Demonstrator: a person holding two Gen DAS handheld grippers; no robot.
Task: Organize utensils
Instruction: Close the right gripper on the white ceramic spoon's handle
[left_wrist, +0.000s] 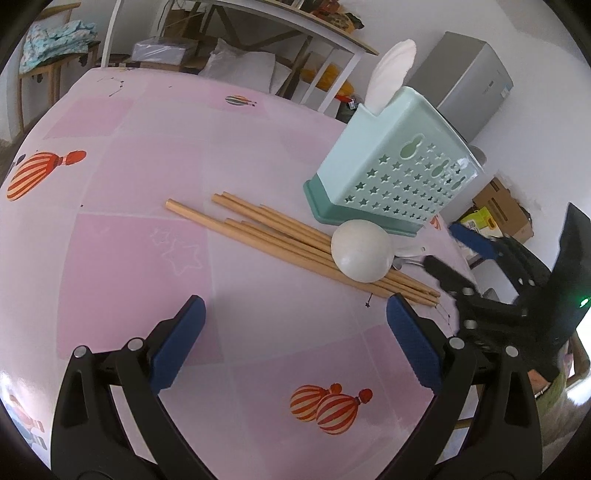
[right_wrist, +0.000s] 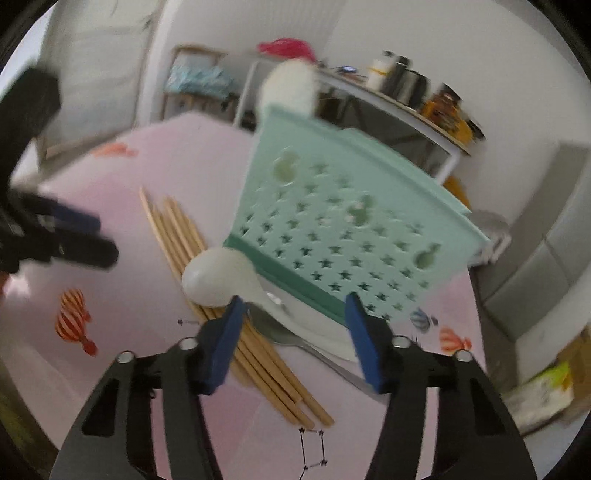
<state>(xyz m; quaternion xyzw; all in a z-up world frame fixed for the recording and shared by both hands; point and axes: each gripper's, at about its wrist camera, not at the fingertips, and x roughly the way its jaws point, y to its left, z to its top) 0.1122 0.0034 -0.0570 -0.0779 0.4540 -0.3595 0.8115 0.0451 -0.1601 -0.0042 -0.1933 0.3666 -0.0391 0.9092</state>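
We are holding the left gripper tilted down over the pink table, its blue pads spread wide with nothing between them. Beside it we are angling the right gripper down toward the pile of utensils, its jaws partly open and gripping nothing. The chopsticks are lying in a loose bundle on the table, the white spoon is resting on top of them, and the green holder is standing just behind, with another white spoon sticking out of it.
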